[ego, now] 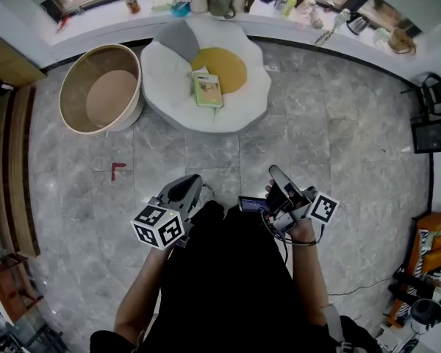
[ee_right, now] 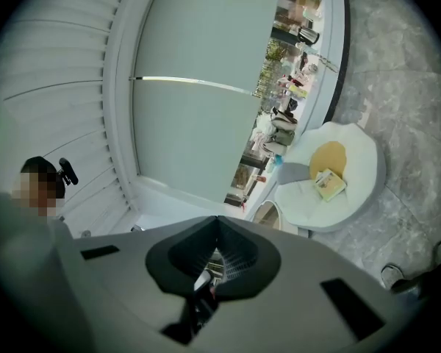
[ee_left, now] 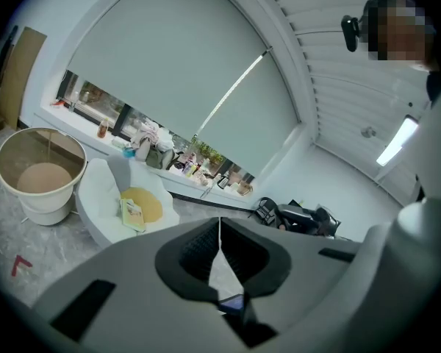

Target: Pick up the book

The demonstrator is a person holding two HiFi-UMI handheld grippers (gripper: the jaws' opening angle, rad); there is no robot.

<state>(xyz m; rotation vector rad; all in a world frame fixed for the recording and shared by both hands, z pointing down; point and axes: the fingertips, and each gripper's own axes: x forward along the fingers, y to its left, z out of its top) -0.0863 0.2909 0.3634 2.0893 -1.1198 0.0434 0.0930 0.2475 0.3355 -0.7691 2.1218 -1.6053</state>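
Grey marble-tile floor (ego: 316, 123), with a cluttered window ledge (ego: 103, 13) along 12 o'clock in the head view. A white petal-shaped seat (ego: 169, 79) sits at 12 o'clock from the person, with a yellow cushion (ego: 228, 65) in its middle. The book (ego: 208, 90) lies flat on the seat, cover up, overlapping the cushion's 8 o'clock edge. A tan round tub (ego: 77, 65) stands just beside the seat at its 9 o'clock.

The left gripper (ego: 187, 187) and right gripper (ego: 278, 176) are both held close to the body, well apart from the book. Both sets of jaws are pressed together with nothing between them.

Judgement: this is the approach phase and the pick has not started. To do the step well:
- Open the jaws wide before arriving, not over the book.
- Come in low along the seat, aiming at the book's near edge at 6 o'clock.
- The seat looks soft, so the lower jaw can likely press into the padding and slide under the edge.
- Take the full thickness. Pinching only the cover would let the pages fan open.
- The spine side can't be made out from here. Check it closer in and prefer that side.
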